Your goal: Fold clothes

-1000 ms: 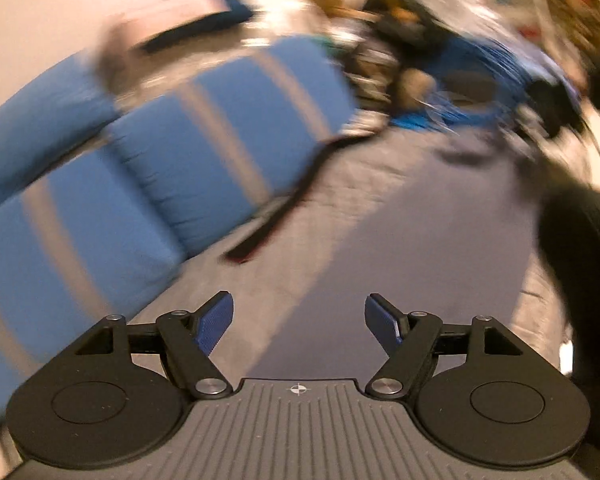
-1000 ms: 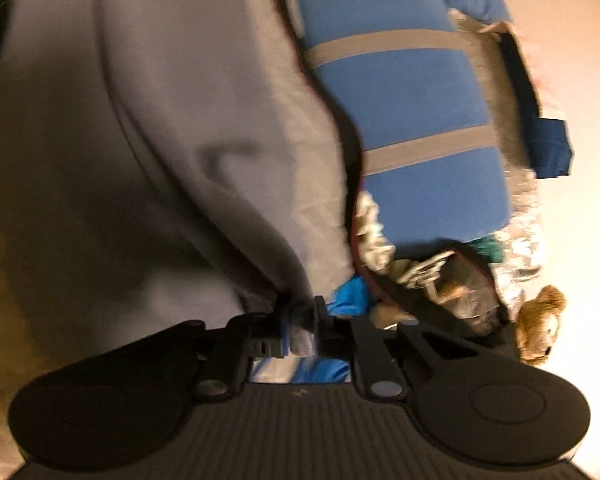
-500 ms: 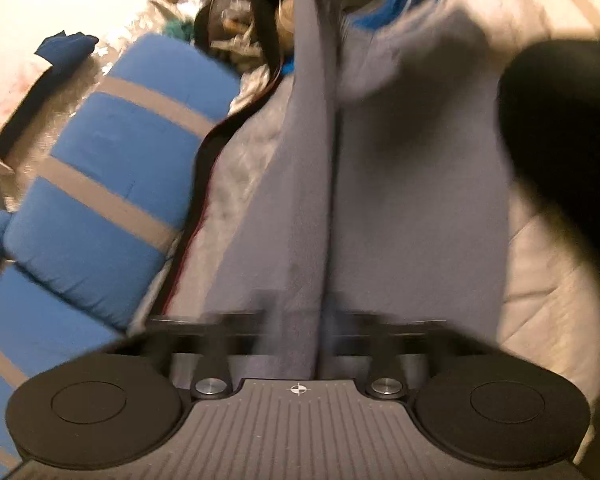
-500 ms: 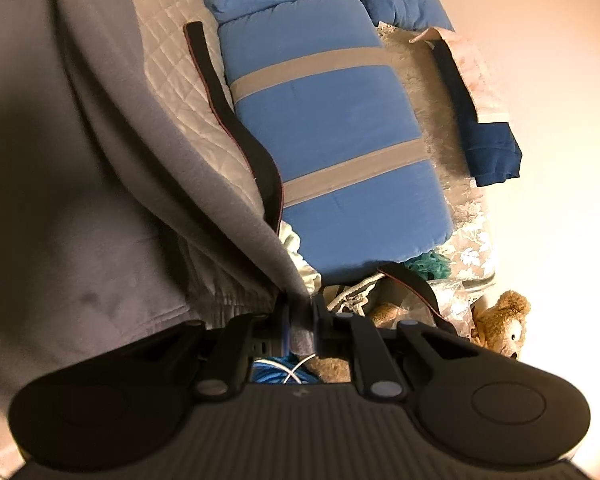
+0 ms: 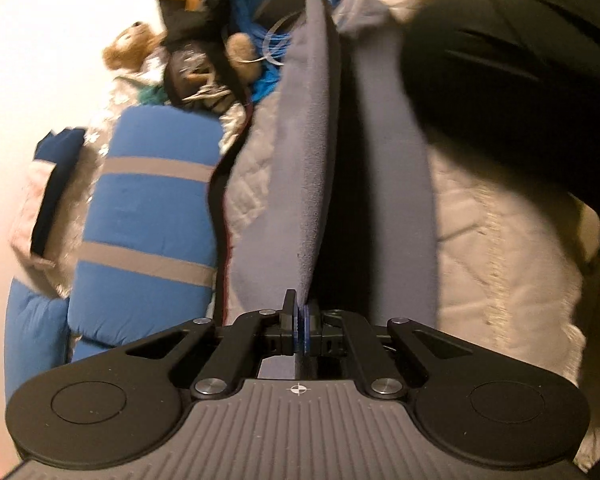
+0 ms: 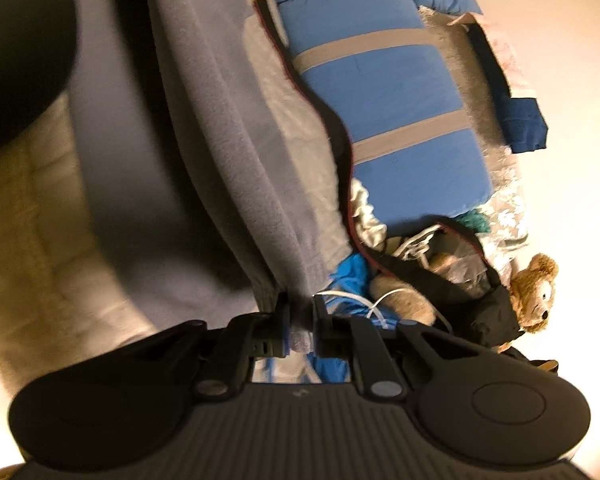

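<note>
A grey fleece garment [image 5: 300,184] hangs stretched above a pale quilted bed cover [image 5: 500,260]. My left gripper [image 5: 301,326] is shut on one edge of the fleece, which runs away from the jaws as a taut vertical fold. In the right wrist view the same grey garment [image 6: 236,140] drapes down to my right gripper [image 6: 298,322], which is shut on its ribbed hem. A dark shape [image 5: 512,60], blurred and close, covers the upper right of the left wrist view.
A blue cushion with grey stripes [image 6: 384,100] lies along the bed beside a dark strap [image 6: 324,120]. A brown teddy bear [image 6: 534,292], a black bag [image 6: 452,284], blue cloth and white cables [image 6: 352,300] pile up near the wall. A navy item [image 6: 524,124] lies by the cushion.
My left gripper was open over the bed a second ago; it has since shut on the fleece edge and lifted it. The right gripper kept its hold on the hem and shifted slightly.
</note>
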The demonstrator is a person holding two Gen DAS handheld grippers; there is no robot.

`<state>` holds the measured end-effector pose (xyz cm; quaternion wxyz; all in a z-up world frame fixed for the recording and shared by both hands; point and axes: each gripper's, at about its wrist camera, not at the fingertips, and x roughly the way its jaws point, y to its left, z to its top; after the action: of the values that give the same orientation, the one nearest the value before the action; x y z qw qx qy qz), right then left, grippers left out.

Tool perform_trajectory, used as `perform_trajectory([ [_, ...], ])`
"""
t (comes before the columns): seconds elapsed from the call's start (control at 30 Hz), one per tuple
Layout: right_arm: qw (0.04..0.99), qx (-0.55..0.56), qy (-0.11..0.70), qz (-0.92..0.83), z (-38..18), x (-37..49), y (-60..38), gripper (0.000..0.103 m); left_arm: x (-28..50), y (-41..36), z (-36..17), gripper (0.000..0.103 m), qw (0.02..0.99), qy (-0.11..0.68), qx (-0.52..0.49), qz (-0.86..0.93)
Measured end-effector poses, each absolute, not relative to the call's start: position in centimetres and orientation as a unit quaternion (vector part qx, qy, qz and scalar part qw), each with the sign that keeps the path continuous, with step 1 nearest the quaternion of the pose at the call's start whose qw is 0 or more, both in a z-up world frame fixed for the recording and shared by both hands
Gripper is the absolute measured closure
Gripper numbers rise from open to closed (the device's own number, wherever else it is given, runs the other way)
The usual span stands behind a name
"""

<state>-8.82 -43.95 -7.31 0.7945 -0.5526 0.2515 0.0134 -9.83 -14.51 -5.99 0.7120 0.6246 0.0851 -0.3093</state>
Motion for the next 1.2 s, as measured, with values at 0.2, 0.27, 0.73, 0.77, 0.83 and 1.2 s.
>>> perform_trajectory([
  [0.2, 0.79, -0.551, 0.266, 0.015, -9.2, -9.7, -43.7, 0.093, -11.5, -14.5, -7.3, 0.1, 0.688, 0.082, 0.649, -0.314],
  [0.27, 0.786, -0.556, 0.269, 0.015, -9.7, -9.9, -43.5, 0.093, -11.4, -14.5, -7.8, 0.1, 0.683, 0.083, 0.655, -0.312],
  [0.73, 0.757, -0.594, 0.274, -0.004, -12.2, -10.6, -42.6, 0.086, -11.2, -14.4, -10.8, 0.1, 0.654, 0.097, 0.69, -0.295],
  [0.77, 0.756, -0.594, 0.274, -0.006, -12.1, -10.7, -42.6, 0.069, -11.2, -14.4, -10.8, 0.1, 0.654, 0.101, 0.689, -0.296],
  [0.83, 0.764, -0.583, 0.277, -0.013, -11.7, -10.9, -42.7, 0.056, -11.2, -14.3, -10.7, 0.097, 0.653, 0.11, 0.688, -0.298],
  [1.2, 0.904, -0.285, 0.316, -0.039, -2.5, -10.0, -44.4, 0.007, -7.2, -11.1, -1.0, 0.049, 0.754, 0.228, 0.499, -0.361],
])
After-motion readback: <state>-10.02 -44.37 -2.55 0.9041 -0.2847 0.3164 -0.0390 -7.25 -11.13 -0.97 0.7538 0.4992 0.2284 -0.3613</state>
